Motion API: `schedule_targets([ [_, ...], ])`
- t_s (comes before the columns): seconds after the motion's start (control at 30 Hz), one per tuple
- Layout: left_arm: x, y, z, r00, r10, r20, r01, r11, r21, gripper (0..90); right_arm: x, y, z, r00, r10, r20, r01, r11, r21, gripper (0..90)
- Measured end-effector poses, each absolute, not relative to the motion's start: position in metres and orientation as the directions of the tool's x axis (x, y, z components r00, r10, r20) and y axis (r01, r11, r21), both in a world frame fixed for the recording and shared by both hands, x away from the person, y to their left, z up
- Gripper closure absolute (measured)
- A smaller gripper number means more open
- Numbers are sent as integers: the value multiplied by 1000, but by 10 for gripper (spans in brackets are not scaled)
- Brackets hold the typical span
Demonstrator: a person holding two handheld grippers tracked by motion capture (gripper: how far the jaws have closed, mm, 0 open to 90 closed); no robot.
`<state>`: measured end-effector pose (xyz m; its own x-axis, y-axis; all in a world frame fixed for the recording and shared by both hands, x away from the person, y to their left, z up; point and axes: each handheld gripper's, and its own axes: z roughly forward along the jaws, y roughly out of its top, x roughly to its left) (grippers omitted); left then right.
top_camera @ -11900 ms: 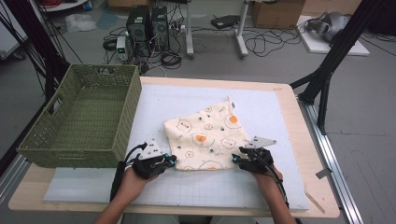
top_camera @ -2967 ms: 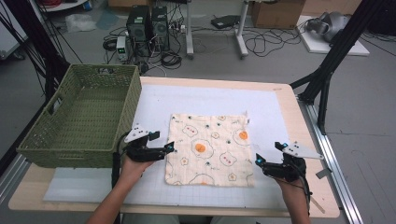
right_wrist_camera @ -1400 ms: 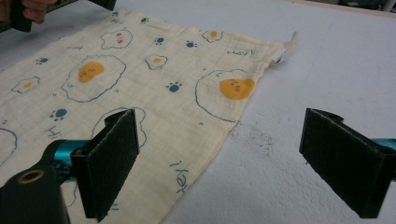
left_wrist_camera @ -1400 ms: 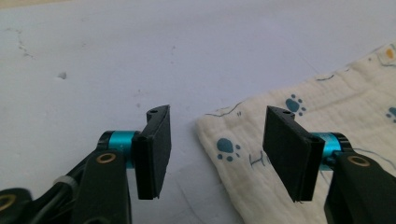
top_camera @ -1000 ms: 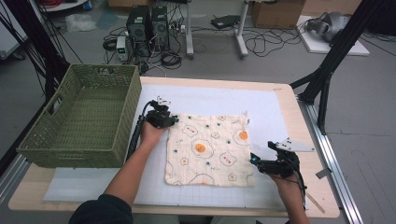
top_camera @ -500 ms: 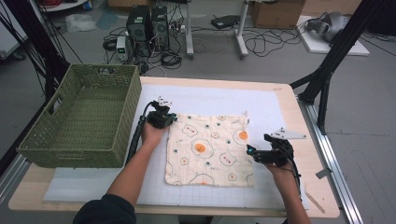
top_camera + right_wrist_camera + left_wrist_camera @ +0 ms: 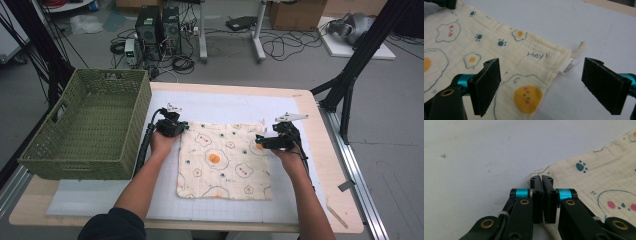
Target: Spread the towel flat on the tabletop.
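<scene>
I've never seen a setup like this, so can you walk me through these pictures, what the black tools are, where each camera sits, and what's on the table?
A person sits at a table and holds a hand tool in each hand; each tool ends in a two-jawed claw. One picture comes from a camera fixed above, looking down at the table. The other two come from small cameras riding on each claw, looking along its black jaws.

On the white mat lies a cream cloth printed with fried eggs and paw prints, spread flat. A green woven basket stands to its left.

The left claw is shut at the cloth's far left corner, apparently pinching its edge. The right claw stands open over the far right corner, where a small white label sticks out; its jaws have just been closing slightly and do not grip the cloth yet.
</scene>
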<state>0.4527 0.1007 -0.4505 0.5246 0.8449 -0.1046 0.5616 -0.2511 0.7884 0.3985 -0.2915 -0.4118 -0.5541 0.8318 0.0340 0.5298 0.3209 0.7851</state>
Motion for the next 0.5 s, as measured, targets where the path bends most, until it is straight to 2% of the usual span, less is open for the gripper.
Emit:
schedule_targets([
  [0.5, 453, 102, -451, 523, 845, -115, 565, -242, 789, 871, 423, -296, -433, -499, 865, 56, 563, 274, 780, 249],
])
